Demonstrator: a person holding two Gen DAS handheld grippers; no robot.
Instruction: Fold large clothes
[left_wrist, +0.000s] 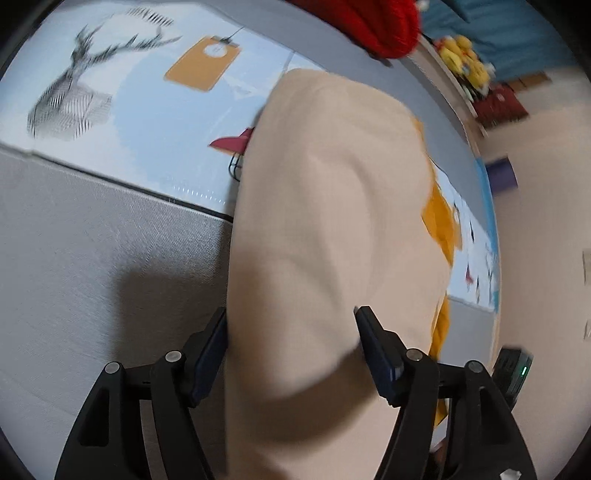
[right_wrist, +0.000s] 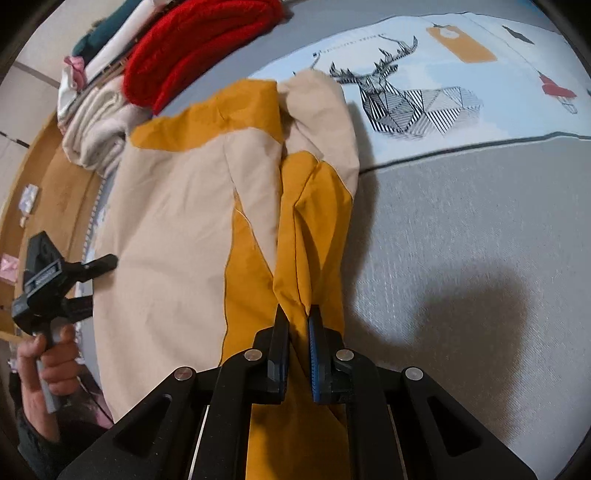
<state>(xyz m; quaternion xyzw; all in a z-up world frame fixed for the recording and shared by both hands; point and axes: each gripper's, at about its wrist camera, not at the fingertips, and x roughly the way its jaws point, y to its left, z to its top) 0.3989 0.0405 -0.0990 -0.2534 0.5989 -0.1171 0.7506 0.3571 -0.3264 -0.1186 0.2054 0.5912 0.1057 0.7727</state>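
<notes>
- Right gripper clamped on mustard fold of garment, likely to carry it over.
- Left gripper jaws apart, beige cloth between, not pinched.
- Bed supports garment near its grey edge.

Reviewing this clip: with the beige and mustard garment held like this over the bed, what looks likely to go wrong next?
1. The right gripper pinches only a narrow fold of the mustard sleeve; a pull might slip it free.
2. The left gripper stands open with beige cloth between its fingers, unclamped, so that side may sag and crease.
3. The red knit and cream pile lie close to the garment's far end and could snag the fold.
</notes>
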